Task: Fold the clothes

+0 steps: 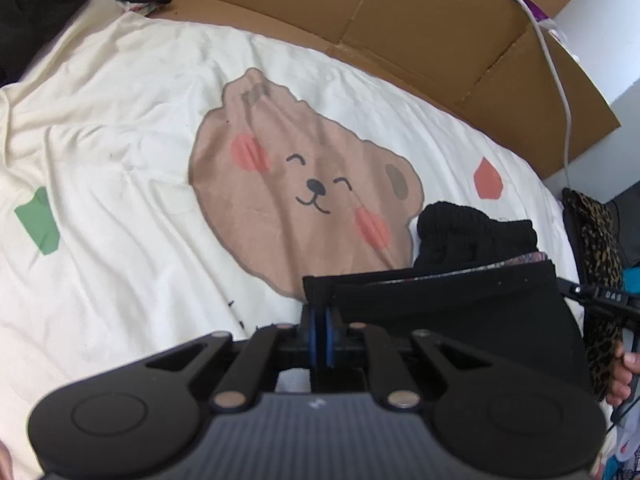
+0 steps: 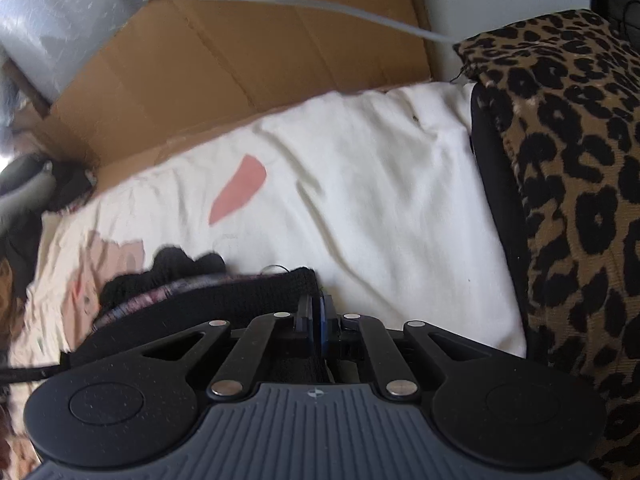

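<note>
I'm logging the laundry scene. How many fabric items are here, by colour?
Black garment pinched at both corners by the left claw and right claw: 1
Cream bear-print sheet: 1
Leopard-print fabric: 1
Total: 3

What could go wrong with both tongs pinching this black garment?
The left tongs grip only a corner of the black garment, so it could slip. The right tongs grip its knit edge, and the loose black bunch may fold in crooked. The white cable hangs nearby and could snag.
</note>
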